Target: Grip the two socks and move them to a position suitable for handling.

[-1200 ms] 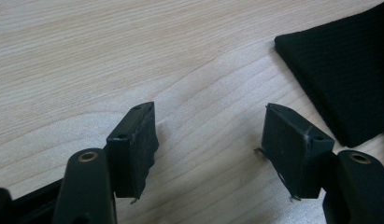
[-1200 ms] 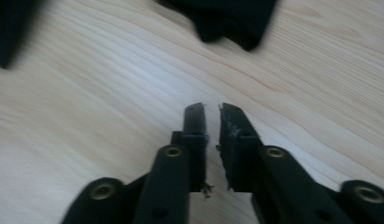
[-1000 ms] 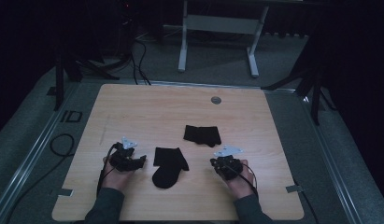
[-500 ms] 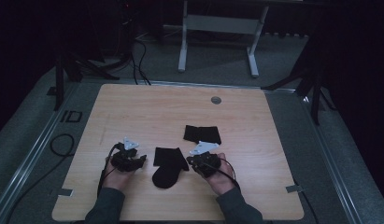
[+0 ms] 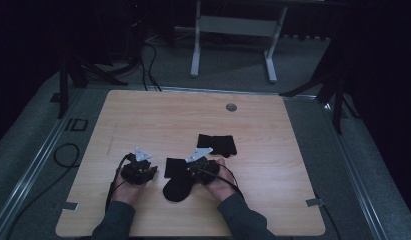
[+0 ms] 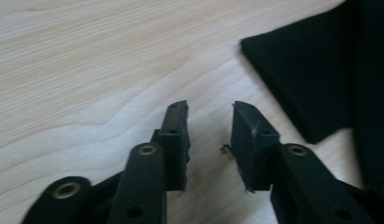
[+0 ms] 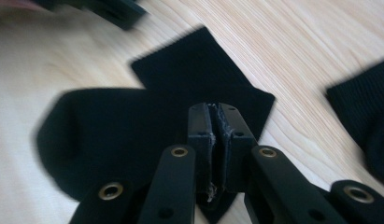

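Two black socks lie on the wooden table [image 5: 143, 120]. The near sock [image 5: 175, 182] lies between my two grippers, and its edge [image 6: 311, 74] shows to the right of my left jaws. My left gripper [image 6: 209, 109] rests just left of it [image 5: 153, 171]; its jaws have just been closing, and a gap with nothing in it still stands between them. My right gripper [image 7: 215, 108] hovers over the near sock [image 7: 133, 126] with its jaws together [image 5: 192, 172]. I see no cloth between its pads. The far sock [image 5: 216, 145] lies flat behind the right gripper.
A round grey grommet [image 5: 231, 107] sits near the table's far edge. The far sock [image 7: 367, 107] shows at the right of the right gripper view. Cables trail on the floor at the left [image 5: 63, 155]. A white frame [image 5: 233, 25] stands beyond the table.
My right hand has moved left from beside the near sock to over it, jaws still together. The left hand has stayed where it was.
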